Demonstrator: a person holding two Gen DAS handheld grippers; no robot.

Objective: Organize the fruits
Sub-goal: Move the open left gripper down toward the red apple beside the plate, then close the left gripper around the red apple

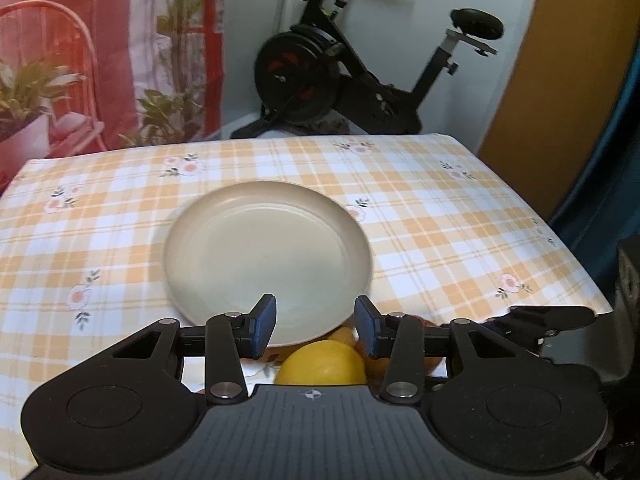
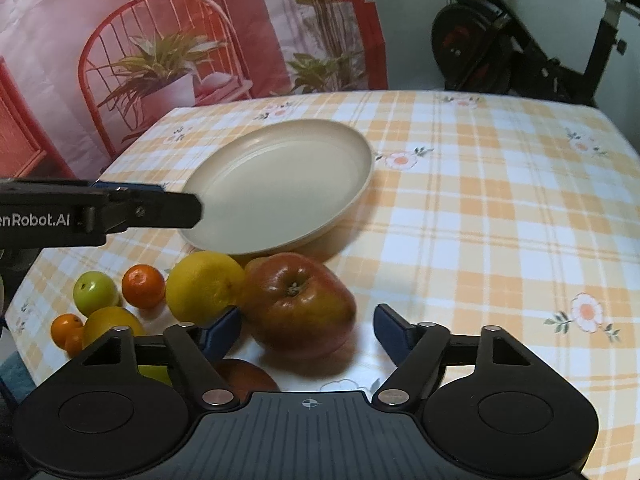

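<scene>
One apple (image 2: 298,306) between open jaws

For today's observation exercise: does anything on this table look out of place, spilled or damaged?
Nothing is spilled or broken. The one untidy thing: the plate holds nothing, while the fruits, among them the red apple and the yellow lemon, lie loose on the tablecloth beside it.

A: Any writing to read? B: Only white letters, "enRobot.AI", cut off at the picture's edge, on the black side of the left gripper (image 2: 192,210) seen from the right wrist; nothing else legible.
</scene>
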